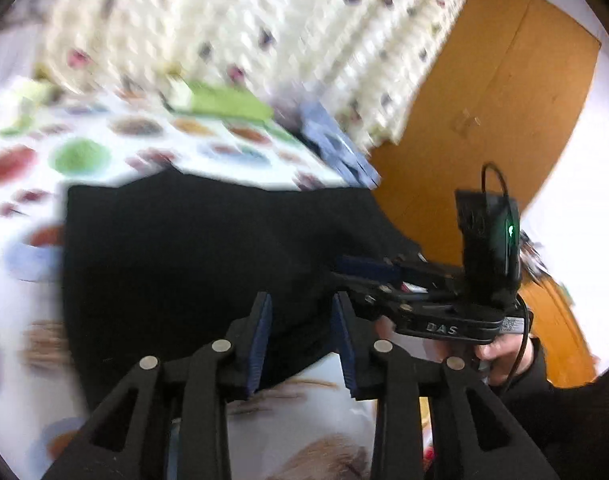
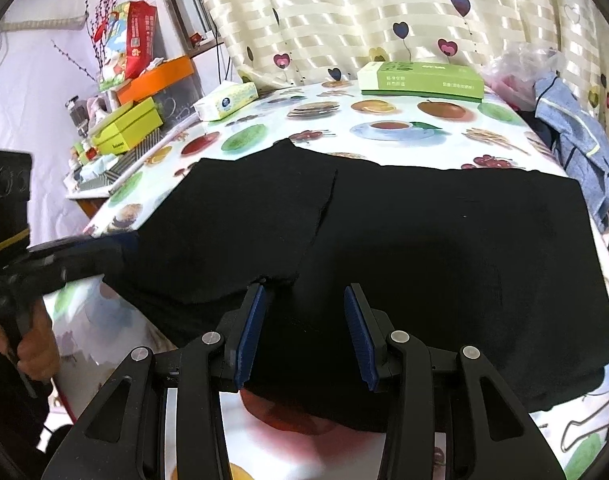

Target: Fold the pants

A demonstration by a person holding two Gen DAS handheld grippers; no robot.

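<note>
The black pants (image 2: 444,248) lie flat across the patterned tablecloth (image 2: 384,120), with one part folded over at the left. My right gripper (image 2: 304,320) is open, its blue pads just above the pants' near edge, holding nothing. My left gripper (image 1: 300,332) is open too, over the near edge of the pants (image 1: 192,248); that view is motion-blurred. In the right wrist view the left gripper (image 2: 104,248) reaches in from the left at the pants' left edge. In the left wrist view the right gripper (image 1: 368,268) sits at the pants' right side.
A green box (image 2: 422,80) and a tissue pack (image 2: 226,100) stand at the table's far edge before a heart-print curtain (image 2: 384,8). A blue garment (image 2: 576,144) hangs at the right. Boxes and clutter (image 2: 128,120) fill a shelf at the left. A brown door (image 1: 484,112) is right.
</note>
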